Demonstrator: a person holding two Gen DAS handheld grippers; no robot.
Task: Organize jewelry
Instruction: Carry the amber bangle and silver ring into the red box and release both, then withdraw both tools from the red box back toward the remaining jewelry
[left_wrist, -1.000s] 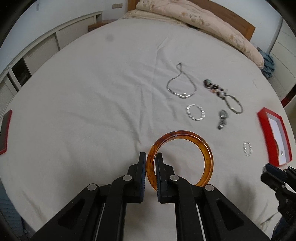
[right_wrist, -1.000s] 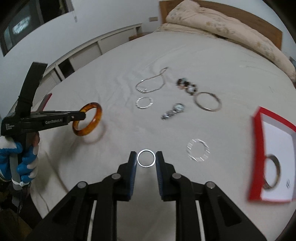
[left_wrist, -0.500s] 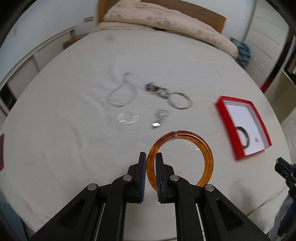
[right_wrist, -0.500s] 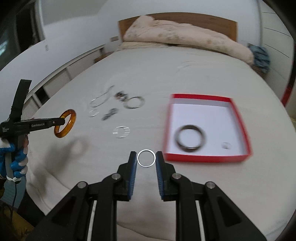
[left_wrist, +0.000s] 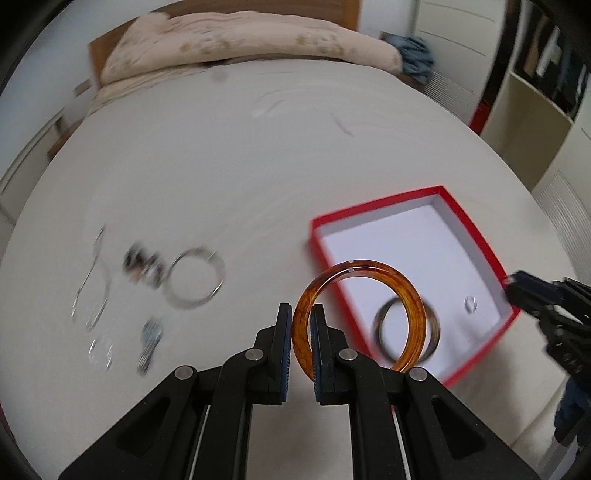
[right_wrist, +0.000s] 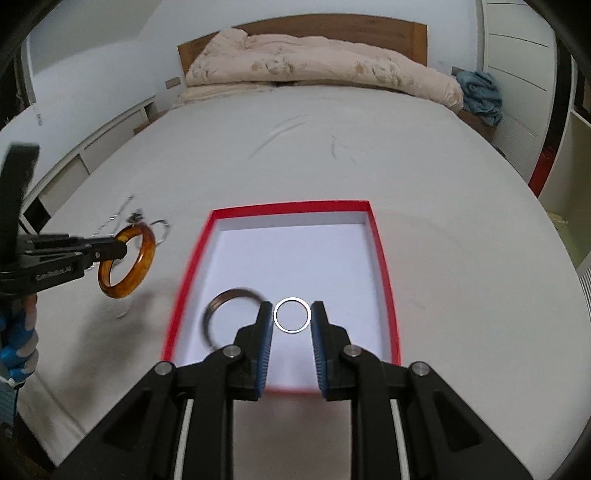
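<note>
A home bedroom: a bed (right_wrist: 332, 155) with wooden headboard (right_wrist: 325, 26) and rumpled duvet (right_wrist: 317, 66).

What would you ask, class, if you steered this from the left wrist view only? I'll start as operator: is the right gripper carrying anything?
Observer: Yes. The right gripper is shut on a thin silver ring, seen against the red box's white floor.
Operator: Is my amber bangle over the box?
Observer: Not by the right wrist view. The amber bangle in the left gripper shows left of the box's left wall, its shadow on the bed sheet.
</note>
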